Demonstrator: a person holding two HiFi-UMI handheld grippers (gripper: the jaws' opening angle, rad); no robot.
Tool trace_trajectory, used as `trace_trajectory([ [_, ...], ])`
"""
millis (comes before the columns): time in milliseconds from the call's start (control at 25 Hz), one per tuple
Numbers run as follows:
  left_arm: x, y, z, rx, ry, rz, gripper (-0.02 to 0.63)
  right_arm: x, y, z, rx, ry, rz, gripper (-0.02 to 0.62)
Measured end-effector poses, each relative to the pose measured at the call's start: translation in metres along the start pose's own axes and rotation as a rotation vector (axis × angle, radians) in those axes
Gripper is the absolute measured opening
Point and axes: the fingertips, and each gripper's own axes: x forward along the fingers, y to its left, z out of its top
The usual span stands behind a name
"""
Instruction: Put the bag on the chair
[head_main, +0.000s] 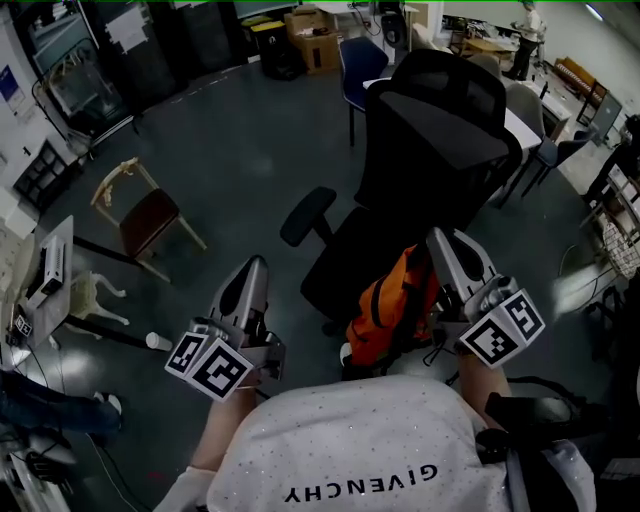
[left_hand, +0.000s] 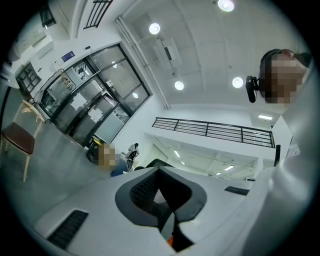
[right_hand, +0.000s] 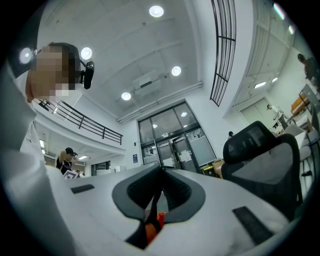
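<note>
The orange bag (head_main: 385, 310) with black straps hangs just in front of me, against the front edge of the black office chair (head_main: 430, 140). My right gripper (head_main: 440, 237) points upward beside the bag's top. In the right gripper view its jaws (right_hand: 161, 172) are shut on a black strap (right_hand: 151, 205), with orange fabric showing below. The chair's headrest and back (right_hand: 260, 150) rise at the right of that view. My left gripper (head_main: 255, 262) is raised to the left of the chair, apart from the bag. Its jaws (left_hand: 160, 172) are shut with nothing between them.
A wooden chair with a dark red seat (head_main: 145, 215) stands on the grey floor at the left. A blue chair (head_main: 360, 60) and cardboard boxes (head_main: 312, 35) lie behind the office chair. A white table (head_main: 525, 125) is at the right.
</note>
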Motion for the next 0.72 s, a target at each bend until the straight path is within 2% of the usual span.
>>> trace_trajectory([
  [280,0.043,0.034,0.014,0.022,-0.022,0.055,0.002,0.058,-0.034,-0.003,0.002,0.014,0.067,0.015],
  [480,0.072,0.057,0.022,0.03,-0.027,0.098,0.002,0.096,-0.063,-0.005,0.016,0.027,0.082,0.015],
  [720,0.114,0.081,0.019,0.024,-0.023,0.114,0.002,0.137,-0.104,-0.015,0.033,0.058,0.086,0.015],
])
